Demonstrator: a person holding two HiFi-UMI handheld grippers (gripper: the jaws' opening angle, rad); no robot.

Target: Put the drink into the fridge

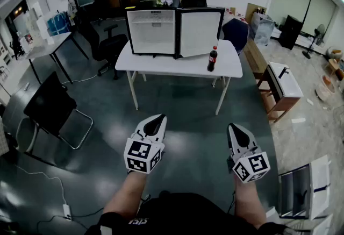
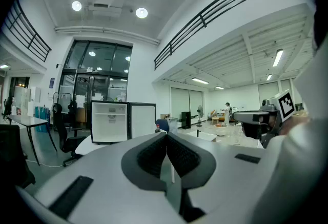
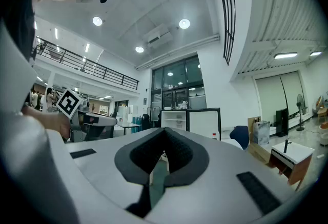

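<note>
Low in the frame, the left gripper (image 1: 157, 119) and right gripper (image 1: 235, 128) have jaws pressed together, empty. The cola bottle (image 1: 213, 59) stands upper centre on the white table (image 1: 161, 65), right of the open mini fridge (image 1: 153, 32).

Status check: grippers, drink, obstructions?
Shut, empty: left gripper, right gripper, short of the table. Upright on it: cola bottle, beside the open fridge door. Nothing seen in the way.

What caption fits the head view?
Left gripper and right gripper, shut, face a bottle by the open fridge on a table.
</note>
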